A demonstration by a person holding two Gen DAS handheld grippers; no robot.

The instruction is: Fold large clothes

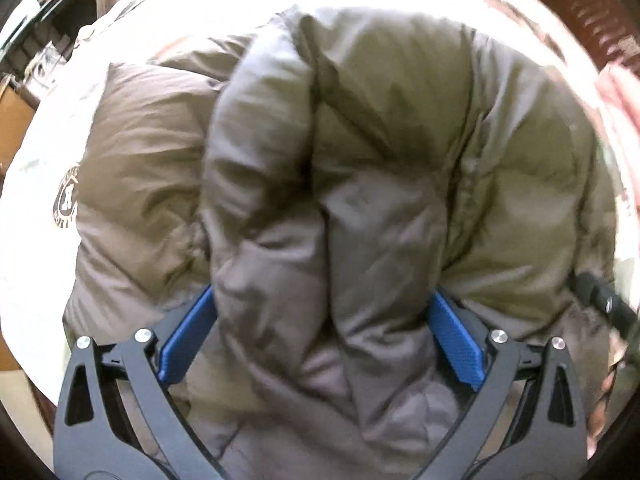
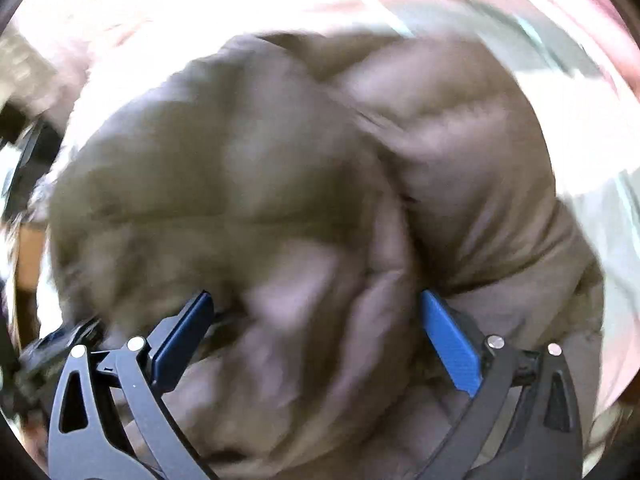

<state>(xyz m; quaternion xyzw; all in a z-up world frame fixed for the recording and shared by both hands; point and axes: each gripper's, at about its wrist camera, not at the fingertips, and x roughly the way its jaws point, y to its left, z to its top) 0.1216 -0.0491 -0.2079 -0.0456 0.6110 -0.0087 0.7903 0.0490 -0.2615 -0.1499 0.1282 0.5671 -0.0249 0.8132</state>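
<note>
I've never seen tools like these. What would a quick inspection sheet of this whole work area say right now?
Surface: pale bedding with a round printed emblem, overexposed.
Job's things: one puffy olive-brown padded jacket, bunched in thick folds, filling both views.
Clutter: pink fabric at the edge; too blurred to name further.
Grippers: left gripper has its blue pads wide apart with a thick fold of jacket between them; right gripper likewise, in a motion-blurred view. Whether either one is squeezing, cannot tell.
Cables: nothing seen.
Surroundings: dark furniture and something brown like a cardboard box at the left.
</note>
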